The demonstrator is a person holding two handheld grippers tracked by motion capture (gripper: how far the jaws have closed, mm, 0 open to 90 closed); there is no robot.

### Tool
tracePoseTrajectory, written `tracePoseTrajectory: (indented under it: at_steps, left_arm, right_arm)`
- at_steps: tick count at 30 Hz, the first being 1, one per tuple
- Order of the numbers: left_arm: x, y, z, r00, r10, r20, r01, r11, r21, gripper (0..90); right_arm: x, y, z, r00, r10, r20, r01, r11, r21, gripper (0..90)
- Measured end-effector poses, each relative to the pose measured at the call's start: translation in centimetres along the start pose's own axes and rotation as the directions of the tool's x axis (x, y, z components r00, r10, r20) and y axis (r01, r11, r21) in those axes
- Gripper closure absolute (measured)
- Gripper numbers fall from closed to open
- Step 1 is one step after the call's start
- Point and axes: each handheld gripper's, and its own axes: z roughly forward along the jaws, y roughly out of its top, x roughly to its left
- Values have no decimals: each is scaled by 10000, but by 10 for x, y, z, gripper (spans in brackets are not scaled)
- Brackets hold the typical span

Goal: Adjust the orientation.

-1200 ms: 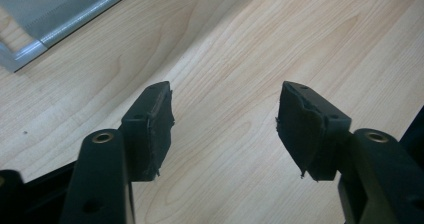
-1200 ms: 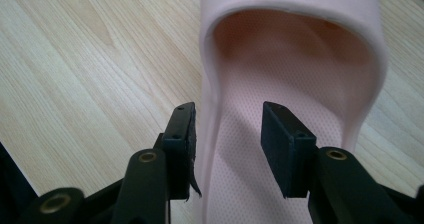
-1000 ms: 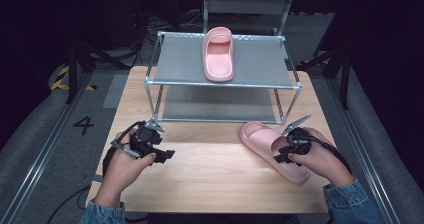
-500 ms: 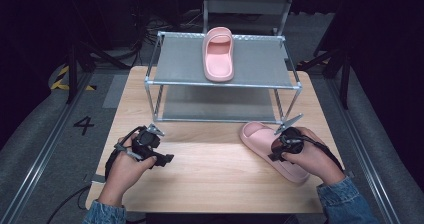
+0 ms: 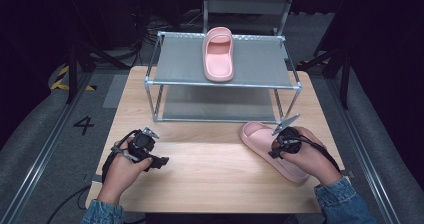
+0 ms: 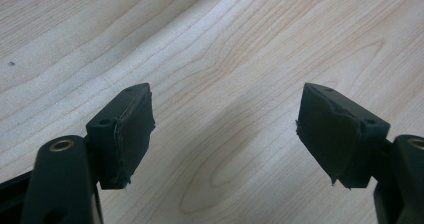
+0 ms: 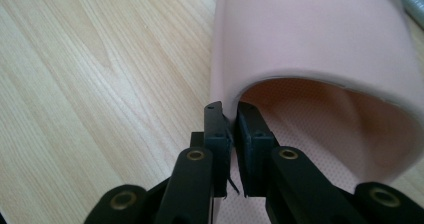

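high view: the near pink slipper (image 5: pixel 272 149) lies at the right of the bench (image 5: pixel 210 179), just in front of the rack (image 5: pixel 222 84) that carries its mate (image 5: pixel 218 54). the right tool (image 5: pixel 280 136) sits over its strap; the left tool (image 5: pixel 150 146) rests apart.

left gripper view: jaws have just been opening, nothing between them.

right gripper view: jaws have just been closing and pinch the strap edge (image 7: pixel 227 99). foam looks light, soft, bendy; the strap seems the best hold.

Pink slide slipper (image 5: pixel 272 151) (image 7: pixel 320 49): flat on table (image 5: pixel 200 179), sole down, angled, toe toward rack (image 5: pixel 165 59). Strap edge pinched between black jaws. Matching slipper (image 5: pixel 218 54) lies atop rack, centred.
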Motion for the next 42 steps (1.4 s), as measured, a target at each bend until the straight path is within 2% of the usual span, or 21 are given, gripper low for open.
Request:
tracePoseTrajectory:
  at_steps: [7,11,13,16,24,33,35,42]
  left_arm:
    - [2,-1,0,9998,5,196,-6,10000,83,191]
    - [4,0,0,9999,-26,155,25,9999,101,193]
    - [4,0,0,9995,-226,236,222,9996,148,197]
    - [5,2,0,9998,-108,184,105,9999,133,201]
    - [6,4,-1,9997,-55,248,53,10000,48,197]
    - [6,6,0,9997,-73,242,72,10000,56,195]
    - [7,6,0,9997,36,236,-37,10000,59,191]
    - [5,8,1,9996,-78,289,75,9999,100,187]
  right_arm:
    - [0,0,-10,10000,95,-28,-95,9999,-80,855]
    - [4,2,-17,9998,77,-206,-79,9999,-96,854]
    - [5,3,-22,9993,50,-380,-57,9998,-177,850]
    - [6,5,-30,9978,84,-651,-98,9997,-220,850]
    - [6,14,-50,9965,-127,-821,118,9999,-113,851]
    - [8,26,-79,9963,-468,-724,452,9987,-237,850]
    - [9,28,-85,9957,-562,-740,536,9979,-366,850]
    - [11,37,-104,9957,-718,-588,693,9967,-429,849]
